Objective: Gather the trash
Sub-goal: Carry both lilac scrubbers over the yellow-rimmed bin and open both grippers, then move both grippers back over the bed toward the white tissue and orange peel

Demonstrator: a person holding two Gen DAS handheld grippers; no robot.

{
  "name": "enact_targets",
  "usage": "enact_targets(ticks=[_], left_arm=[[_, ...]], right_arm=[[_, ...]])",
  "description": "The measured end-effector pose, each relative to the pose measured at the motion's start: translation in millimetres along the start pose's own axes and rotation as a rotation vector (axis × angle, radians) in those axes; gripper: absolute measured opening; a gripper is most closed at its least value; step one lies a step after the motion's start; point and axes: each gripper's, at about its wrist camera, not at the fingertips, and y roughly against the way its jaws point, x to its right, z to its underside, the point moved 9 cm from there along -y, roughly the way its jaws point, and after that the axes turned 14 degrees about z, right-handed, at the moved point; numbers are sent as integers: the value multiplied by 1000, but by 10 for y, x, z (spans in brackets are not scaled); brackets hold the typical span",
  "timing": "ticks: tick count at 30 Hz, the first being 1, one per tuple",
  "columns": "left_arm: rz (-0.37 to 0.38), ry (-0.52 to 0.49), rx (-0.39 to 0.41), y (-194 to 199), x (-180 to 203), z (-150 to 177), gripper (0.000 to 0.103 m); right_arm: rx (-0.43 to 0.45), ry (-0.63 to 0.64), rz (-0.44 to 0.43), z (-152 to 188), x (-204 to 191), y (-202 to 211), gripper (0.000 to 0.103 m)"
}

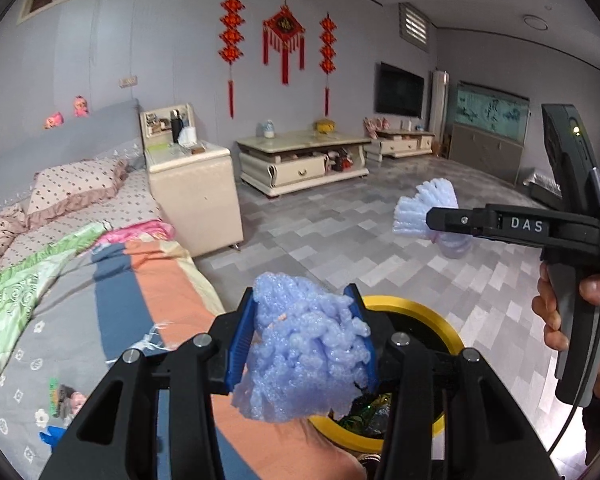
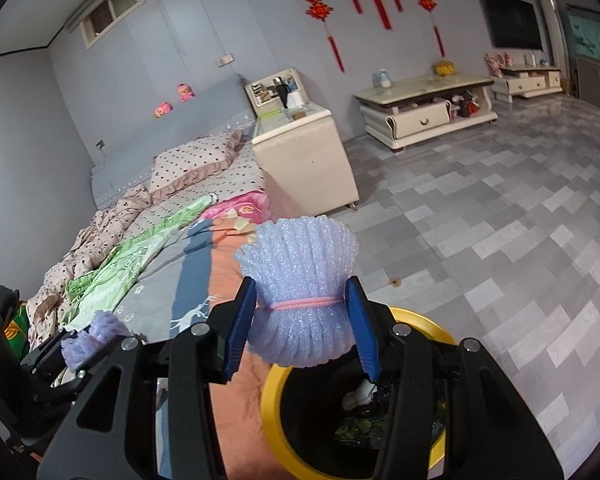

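Your left gripper [image 1: 304, 344] clamped a crumpled foam net [image 1: 304, 356]; your right gripper [image 2: 302, 328] pinched a tied foam net [image 2: 300, 292] at its waist. Both loads hung near the bin [image 2: 274, 384], which sat at 6 o'clock, for dropping.

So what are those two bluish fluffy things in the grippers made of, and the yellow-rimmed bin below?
Crumpled wad: probably soft foam netting, matt with a slight sparkle, lumpy and squashed.
Tied bundle: likely the same foam, in ribbed strands pinched by a pink cord.
Bin: seemingly plastic, with a smooth glossy yellow rim and dark inside.
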Motion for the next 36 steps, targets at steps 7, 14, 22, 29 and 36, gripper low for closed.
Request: enact_targets(ticks=[7,14,22,29,36], left_arm=[[40,12,-77,-562,70,209,42],[73,40,-149,-1035,51,472,42],[100,73,-211,-1348,34,764,42],[113,88,-219,-1387,111,829,42],[114,92,-211,-1322,136,794,52]], right_arm=[[-62,-41,13,173,182,-448,44],[-122,-66,29,368,347,-879,44],[-178,-87,31,585,456,-1265,45],[-173,-83,36,642,438,-1304,48],[-155,-97,52,637,489,-1217,51]])
